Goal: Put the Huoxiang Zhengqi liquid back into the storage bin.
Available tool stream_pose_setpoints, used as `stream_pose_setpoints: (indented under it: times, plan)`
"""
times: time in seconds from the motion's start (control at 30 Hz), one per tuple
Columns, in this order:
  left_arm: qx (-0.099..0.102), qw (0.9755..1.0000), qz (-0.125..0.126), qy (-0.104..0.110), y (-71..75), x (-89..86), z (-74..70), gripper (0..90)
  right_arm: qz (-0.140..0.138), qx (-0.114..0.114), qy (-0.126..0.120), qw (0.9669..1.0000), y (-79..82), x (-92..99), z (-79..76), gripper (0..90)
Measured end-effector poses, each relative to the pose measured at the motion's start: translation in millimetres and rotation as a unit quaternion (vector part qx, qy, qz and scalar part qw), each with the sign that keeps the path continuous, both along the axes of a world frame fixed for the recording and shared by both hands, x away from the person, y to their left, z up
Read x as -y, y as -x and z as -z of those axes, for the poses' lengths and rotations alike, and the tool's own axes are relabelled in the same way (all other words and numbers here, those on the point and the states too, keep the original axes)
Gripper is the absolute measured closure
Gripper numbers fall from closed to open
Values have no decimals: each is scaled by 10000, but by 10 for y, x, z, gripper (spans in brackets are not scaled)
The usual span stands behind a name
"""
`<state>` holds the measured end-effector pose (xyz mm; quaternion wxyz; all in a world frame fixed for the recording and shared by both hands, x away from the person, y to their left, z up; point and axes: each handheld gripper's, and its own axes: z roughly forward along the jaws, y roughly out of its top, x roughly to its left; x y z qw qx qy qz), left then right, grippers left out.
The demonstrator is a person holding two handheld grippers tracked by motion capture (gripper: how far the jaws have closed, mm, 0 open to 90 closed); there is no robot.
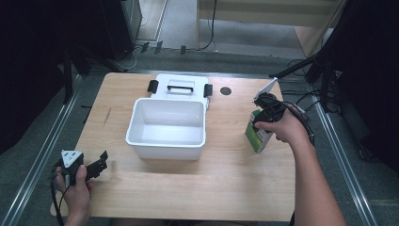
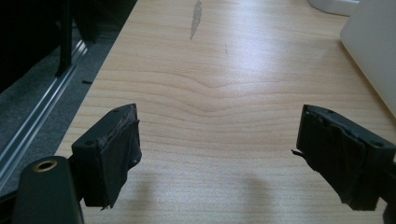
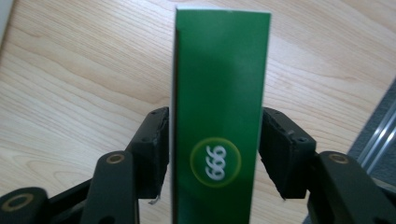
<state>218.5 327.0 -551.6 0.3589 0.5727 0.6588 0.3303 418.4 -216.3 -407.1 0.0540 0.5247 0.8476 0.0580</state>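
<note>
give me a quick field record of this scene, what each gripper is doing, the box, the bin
right gripper: fingers against both sides of the green box
green box: upright on the table, near its right edge
left gripper: open, nothing between the fingers, over bare wood at the table's front left
white bin: mid-table, lid open behind it, inside looks empty
</note>
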Motion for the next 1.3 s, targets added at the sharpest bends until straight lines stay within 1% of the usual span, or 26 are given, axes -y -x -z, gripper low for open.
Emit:
stream_pose_setpoints:
  times: [0.07,0.17,0.27,0.3,0.4,0.5,0.57,0.6,0.63,0.67,0.7,0.77,0.8,0.83,0.87,0.9,1.03,1.07,1.1,1.17,1.2,1.23,1.3]
  plan:
    - [-5,10000,-1,4,0,-1,0,143,-1,-42,-25,10000,-22,-10,13,493]
    - [-12,10000,5,11,1,-5,-1,143,36,-101,8,9999,-37,-30,27,605]
    - [-16,10000,-1,21,-1,-6,-1,143,-1,-70,93,9999,-35,-35,15,639]
    - [-15,10000,0,22,-1,-6,-1,143,-56,-72,117,9999,-29,-41,12,641]
    - [-18,10000,-12,26,-2,-6,0,143,-350,-24,221,9991,7,-77,4,644]
    - [-22,10000,-7,7,-1,-6,-1,143,-759,107,307,9966,53,-115,-36,646]
    - [-20,10000,-12,12,-1,-6,-1,143,-1127,223,320,9929,92,-142,-77,645]
    - [-22,10000,-13,16,-2,-5,0,143,-1399,276,288,9894,116,-160,-105,645]
    - [-22,10000,-12,16,-1,-5,-1,143,-1581,315,259,9866,134,-172,-118,645]
    - [-21,10000,-12,16,-1,-5,0,143,-1823,361,225,9823,159,-194,-138,645]
    - [-24,10000,-8,8,-1,-4,-1,143,-1999,387,202,9788,185,-222,-162,645]
    - [8,10000,-11,13,1,-2,1,143,-2269,422,151,9729,225,-268,-210,645]
    - [6,10000,-10,15,1,-3,0,143,-2436,433,118,9688,242,-297,-238,644]
    - [10,10000,-9,10,2,-5,0,143,-2497,449,111,9672,247,-309,-248,644]
    - [8,10000,-7,13,2,-6,0,143,-2655,469,58,9630,264,-348,-284,644]
    - [13,10000,-8,14,2,-6,0,143,-2742,472,45,9605,271,-367,-299,644]
    - [12,10000,-21,39,2,-8,1,143,-2991,560,63,9526,302,-449,-387,642]
    - [16,10000,-25,44,2,-9,1,143,-3024,585,64,9514,309,-472,-414,642]
    - [11,10000,-17,39,1,-11,1,143,-3048,615,67,9504,313,-496,-449,640]
    - [4,10000,-17,45,1,-12,0,143,-3019,635,29,9512,314,-528,-497,640]
    - [-4,10000,-17,45,1,-12,-1,143,-3067,658,-4,9495,313,-543,-529,639]
    - [-1,10000,-18,46,2,-13,-1,143,-3064,679,-14,9495,317,-553,-547,639]
    - [2,10000,-20,50,3,-13,-1,143,-3097,730,-32,9480,322,-579,-603,639]
